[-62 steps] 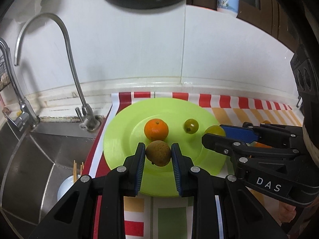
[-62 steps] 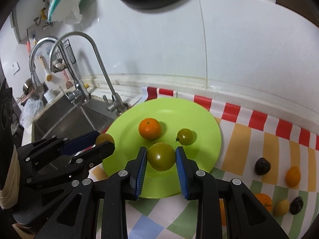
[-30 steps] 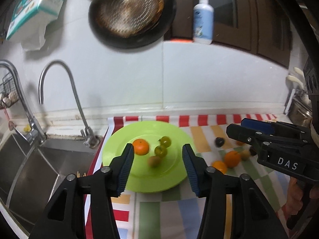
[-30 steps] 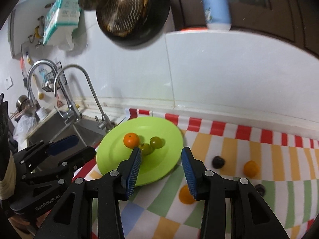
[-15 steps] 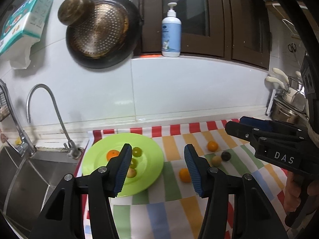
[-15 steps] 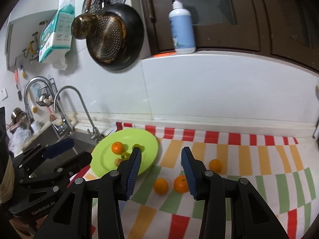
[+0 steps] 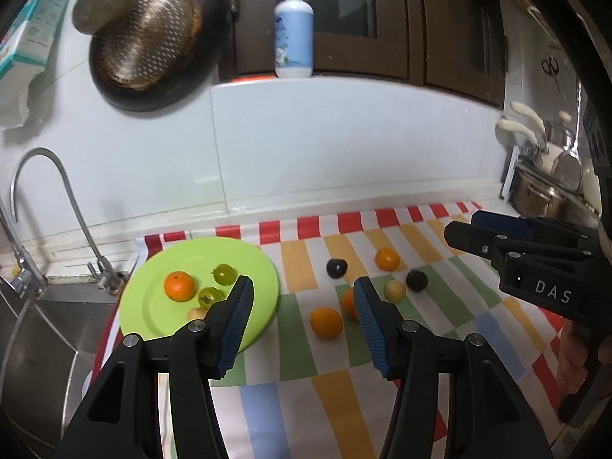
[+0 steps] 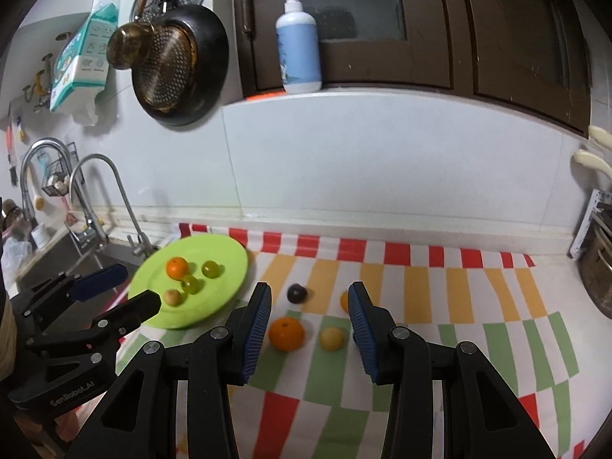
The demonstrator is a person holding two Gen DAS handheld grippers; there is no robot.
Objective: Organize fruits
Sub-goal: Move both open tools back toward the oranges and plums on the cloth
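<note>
A lime-green plate (image 7: 254, 264) (image 8: 223, 254) lies at the left end of the striped cloth. On it are an orange (image 7: 179, 286), two green fruits (image 7: 224, 273) and a pale brown fruit (image 8: 172, 297). Loose on the cloth lie an orange (image 7: 326, 322) (image 8: 286, 332), a small yellow fruit (image 7: 394, 290) (image 8: 331, 338), two dark plums (image 7: 337, 267) (image 7: 416, 280) and further oranges (image 7: 386, 259). My left gripper (image 7: 303, 284) (image 8: 135, 287) hovers open and empty near the plate's right edge. My right gripper (image 8: 309, 290) (image 7: 463, 225) stands open and empty above the loose fruit.
A steel sink (image 7: 42, 329) with curved faucets (image 7: 72, 206) lies left of the plate. A dark pan (image 7: 153, 38) hangs on the white wall, and a pump bottle (image 7: 293, 26) stands on a ledge. Steel pots (image 7: 543, 195) crowd the far right.
Both grippers let go of a fruit on the plate, opened, drew back and swung right. The loose fruit on the cloth has come into view.
</note>
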